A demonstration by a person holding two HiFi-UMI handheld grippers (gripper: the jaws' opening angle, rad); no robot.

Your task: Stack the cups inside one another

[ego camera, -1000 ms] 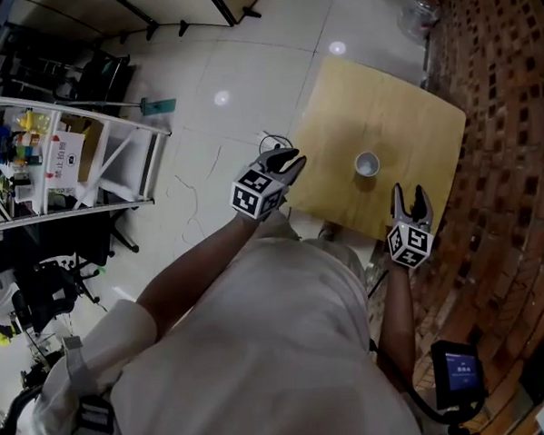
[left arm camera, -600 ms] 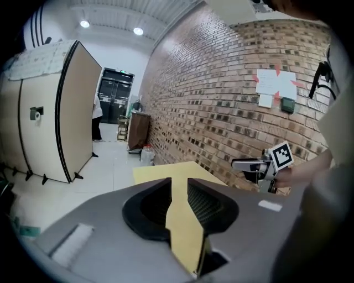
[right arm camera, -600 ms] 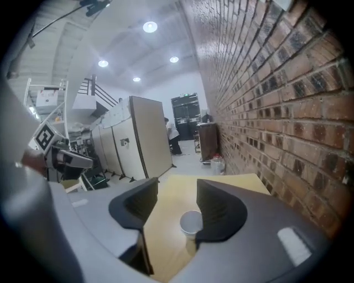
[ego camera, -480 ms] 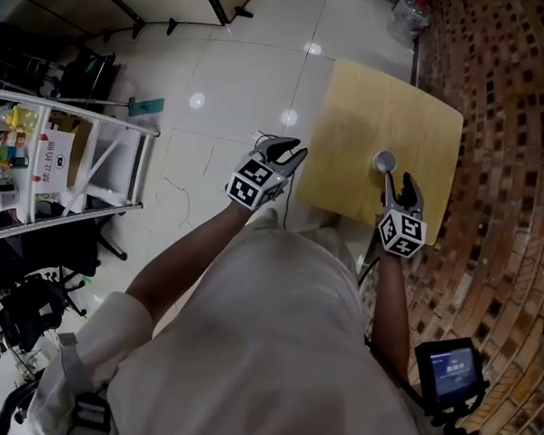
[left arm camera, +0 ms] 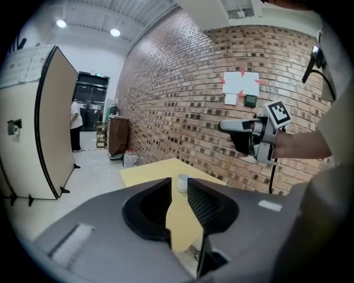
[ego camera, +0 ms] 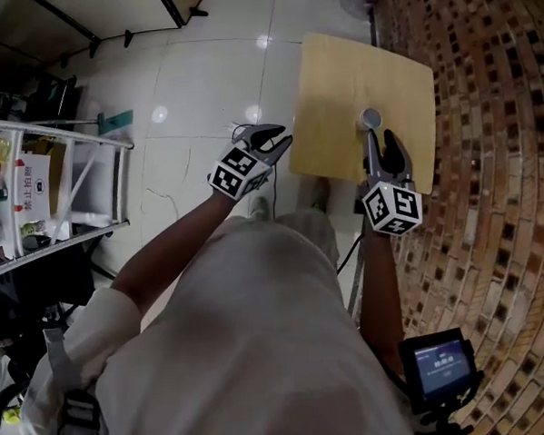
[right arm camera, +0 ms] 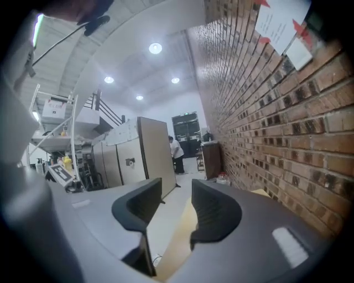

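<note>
A pale cup stands upright on the yellow table, toward its right side. My right gripper hovers just short of the cup, over the table's near edge and pointing toward it. Its jaws have just been closing, with a gap still between them and nothing in it. My left gripper hangs over the floor beside the table's left near corner, open and empty. In the left gripper view the cup shows far off between the jaws, and the right gripper floats above the table.
A brick wall runs along the table's right side. A metal shelf rack stands at left on the tiled floor. A small screen device sits at lower right. A person stands far off by a partition panel.
My right gripper has moved forward from the table's near edge to just behind the cup, its jaws narrower. My left gripper has shifted a little toward the table corner.
</note>
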